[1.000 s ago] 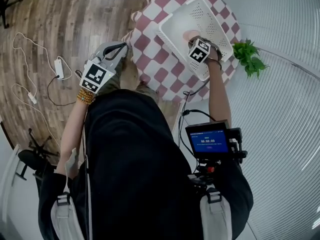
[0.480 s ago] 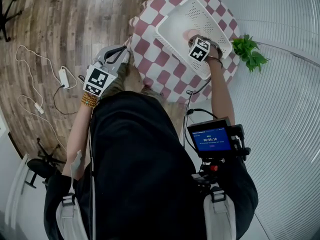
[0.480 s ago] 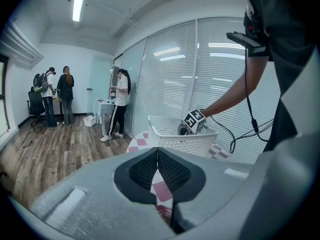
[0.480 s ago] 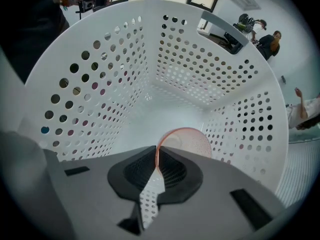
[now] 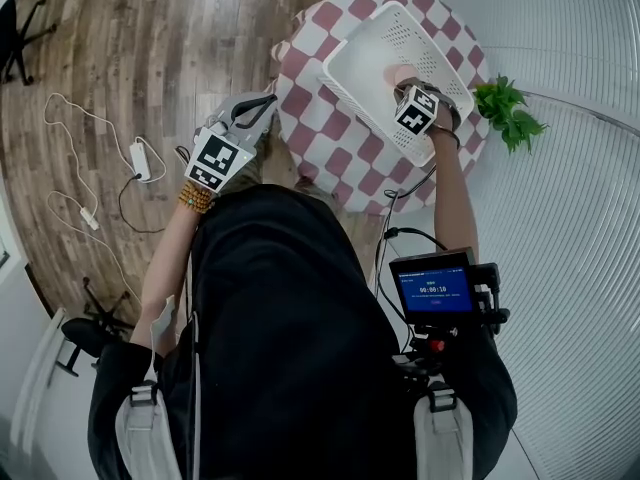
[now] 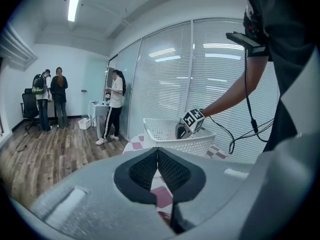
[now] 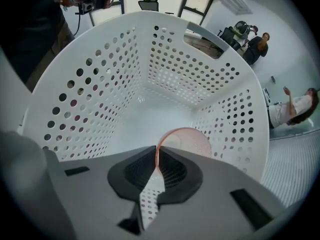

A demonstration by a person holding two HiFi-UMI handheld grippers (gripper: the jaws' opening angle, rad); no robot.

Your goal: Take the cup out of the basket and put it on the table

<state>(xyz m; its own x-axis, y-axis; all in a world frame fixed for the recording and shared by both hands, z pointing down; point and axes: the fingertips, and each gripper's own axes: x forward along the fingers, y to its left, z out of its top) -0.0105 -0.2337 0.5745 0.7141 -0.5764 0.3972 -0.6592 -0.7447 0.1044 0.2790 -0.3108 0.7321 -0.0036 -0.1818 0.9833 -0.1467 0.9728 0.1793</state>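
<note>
Right gripper (image 7: 156, 160) points down inside the white basket (image 5: 372, 43). I see its fingers (image 7: 174, 173) nearly together, pinching the thin rim of the pink cup (image 7: 189, 140). Cup is inside the basket, close to a perforated side wall, not yet out. Basket rests on the checkered surface (image 5: 330, 138). Left gripper (image 6: 157, 165) hangs just off the surface's left edge, fingers (image 6: 141, 173) closed together, nothing between them. Green plant (image 5: 508, 120) beside the surface's right edge.
</note>
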